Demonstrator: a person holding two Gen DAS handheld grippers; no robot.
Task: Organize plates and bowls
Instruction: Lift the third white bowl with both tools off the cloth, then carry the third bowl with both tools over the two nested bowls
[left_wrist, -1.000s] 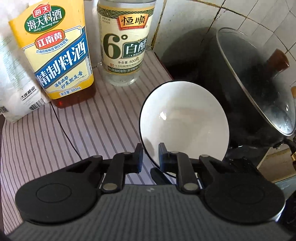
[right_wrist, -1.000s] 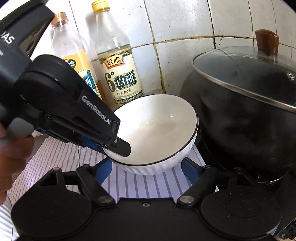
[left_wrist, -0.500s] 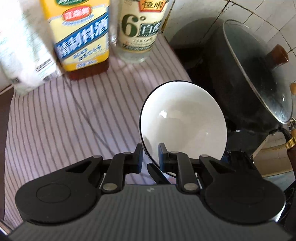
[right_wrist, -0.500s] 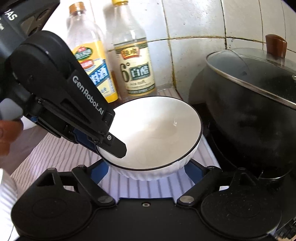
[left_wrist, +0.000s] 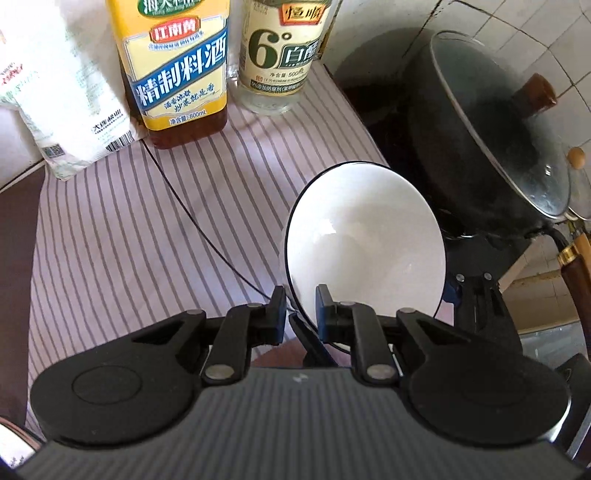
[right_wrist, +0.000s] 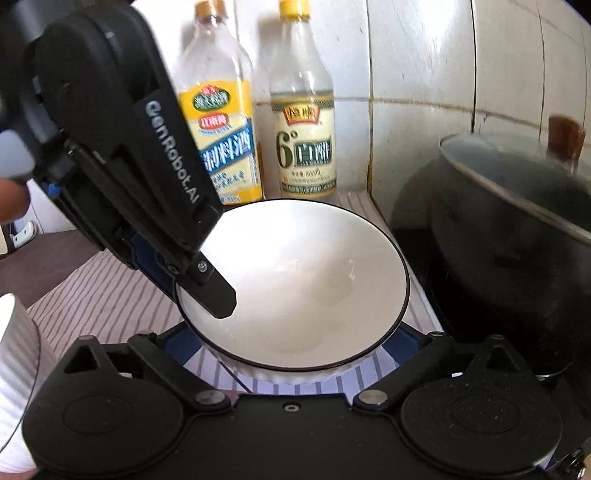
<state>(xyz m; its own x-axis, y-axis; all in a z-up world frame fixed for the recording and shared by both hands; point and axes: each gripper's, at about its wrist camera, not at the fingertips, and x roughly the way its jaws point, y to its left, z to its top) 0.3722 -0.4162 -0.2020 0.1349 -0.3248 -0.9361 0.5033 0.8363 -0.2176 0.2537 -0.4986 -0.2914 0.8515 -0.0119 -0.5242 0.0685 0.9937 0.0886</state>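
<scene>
Above the striped cloth (left_wrist: 147, 240), beside the stove, we see the white bowl (left_wrist: 364, 240) with its thin black rim held clear of the surface. Our left gripper (left_wrist: 300, 306) has its fingers clamped on the bowl's near rim — one finger outside the wall, the other inside. In the right wrist view that same gripper (right_wrist: 207, 291) comes in from the upper left, one finger (right_wrist: 216, 291) lying inside the bowl (right_wrist: 306, 280).

Our right gripper (right_wrist: 295, 343) sits low under the bowl with its fingers spread wide, one at each side of the ribbed base; we cannot tell whether they touch it.

At the back of the cloth, against the tiled wall, stand a yellow-labelled cooking wine bottle (left_wrist: 177, 70) and a white vinegar bottle (left_wrist: 280, 55), side by side, with a white packet (left_wrist: 62, 99) to their left. To the right of the bowl sits a black pot (left_wrist: 480, 147) under a glass lid with a brown knob (left_wrist: 537, 94). A white ribbed dish (right_wrist: 14, 398) shows at the left edge of the right wrist view — only partly in frame.
</scene>
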